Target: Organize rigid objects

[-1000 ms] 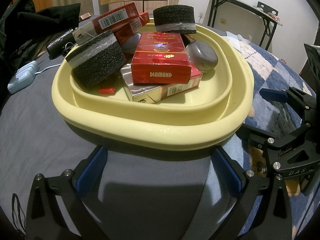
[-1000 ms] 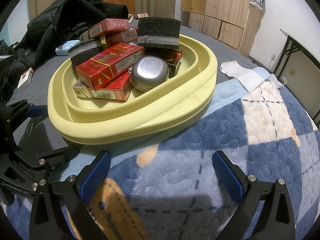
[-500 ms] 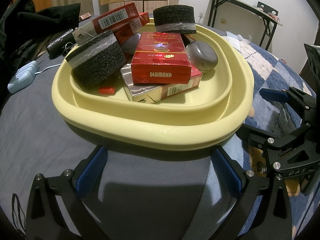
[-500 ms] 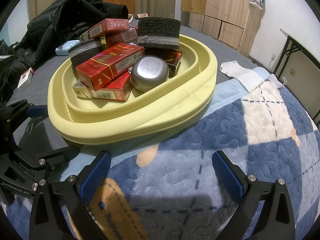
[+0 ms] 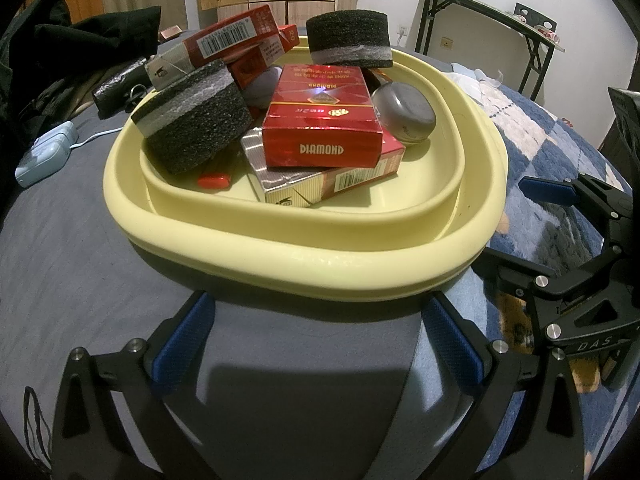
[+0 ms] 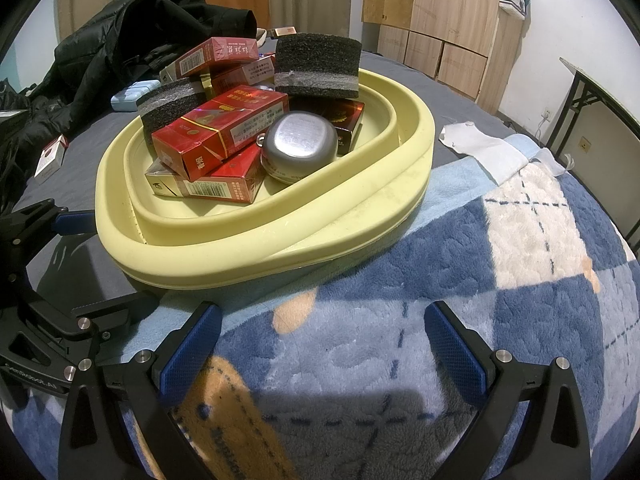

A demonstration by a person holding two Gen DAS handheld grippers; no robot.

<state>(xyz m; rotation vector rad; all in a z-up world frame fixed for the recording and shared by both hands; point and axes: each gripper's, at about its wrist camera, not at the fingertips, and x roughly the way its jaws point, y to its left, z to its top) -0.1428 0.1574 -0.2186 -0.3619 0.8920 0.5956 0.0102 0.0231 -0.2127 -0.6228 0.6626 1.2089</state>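
Note:
A pale yellow basin point(image 5: 304, 264) point(image 6: 280, 248) sits on the bed, piled with several red cigarette packs point(image 5: 324, 120) point(image 6: 224, 128), two black foam blocks point(image 5: 192, 120) point(image 5: 348, 40) point(image 6: 316, 64), a grey metal case point(image 5: 404, 116) point(image 6: 300, 144) and a small red lighter point(image 5: 214, 180). My left gripper point(image 5: 316, 340) stands open just short of the basin's near rim, nothing between its fingers. My right gripper point(image 6: 316, 344) is open over the blue blanket, to the right of the basin, also empty. Each gripper shows in the other's view point(image 5: 572, 248) point(image 6: 60, 276).
A blue patterned blanket point(image 6: 500, 280) covers the bed's right side, grey sheet point(image 5: 60, 260) the left. A black jacket point(image 6: 132, 32), a light blue case point(image 5: 44, 156), a loose cigarette pack point(image 6: 50, 158) and white cloth point(image 6: 484, 148) lie around. A folding table point(image 5: 492, 28) stands behind.

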